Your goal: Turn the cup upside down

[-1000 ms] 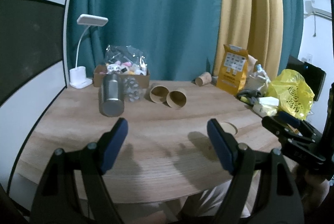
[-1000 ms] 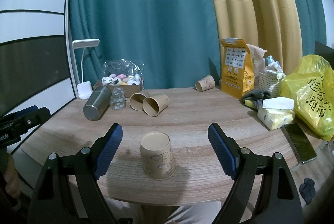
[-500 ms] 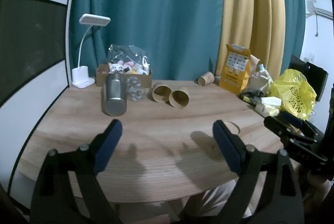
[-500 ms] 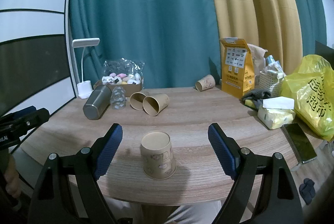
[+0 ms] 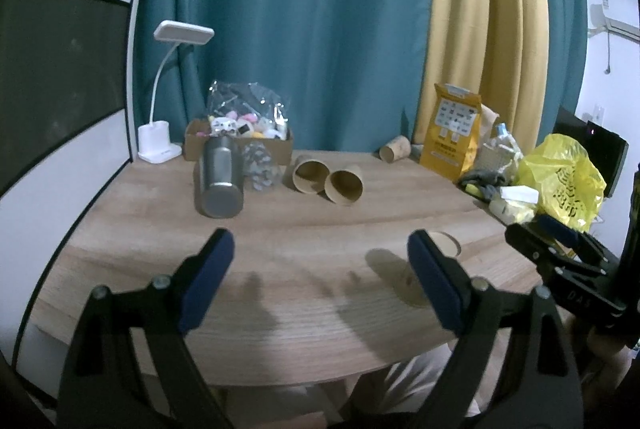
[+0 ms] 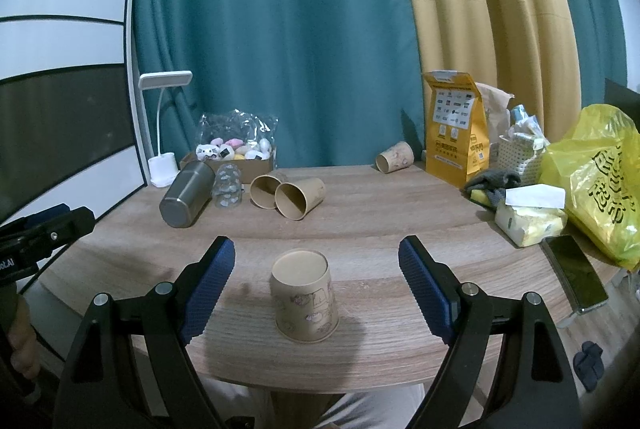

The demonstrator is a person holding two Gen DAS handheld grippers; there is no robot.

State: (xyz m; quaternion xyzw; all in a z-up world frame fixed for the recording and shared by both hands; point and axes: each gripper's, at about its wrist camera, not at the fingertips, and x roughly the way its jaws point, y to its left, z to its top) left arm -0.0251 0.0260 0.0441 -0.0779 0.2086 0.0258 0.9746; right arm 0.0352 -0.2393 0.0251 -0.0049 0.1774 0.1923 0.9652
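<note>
In the right wrist view, the left gripper (image 6: 44, 229) shows only as a black edge at the far left. In its own view, the left gripper (image 5: 320, 281) stands wide open and holds nothing, above bare table (image 5: 280, 241). The paper cup (image 6: 305, 295) stands upside down near the front edge of the wooden table (image 6: 400, 225), between the two blue pads of the right gripper (image 6: 316, 285), touching neither. This gripper is wide open and empty. The cup is of brown paper with small line drawings; it is a cone shape, the flat closed bottom upward, the wider mouth down on the wood, so its long axis is upright. The pads have a fine ribbed texture. Further back, from left to right, lie a steel tumbler (image 6: 186, 195) on its side and two plain paper cups (image 6: 288, 195) with mouths toward the camera
</note>
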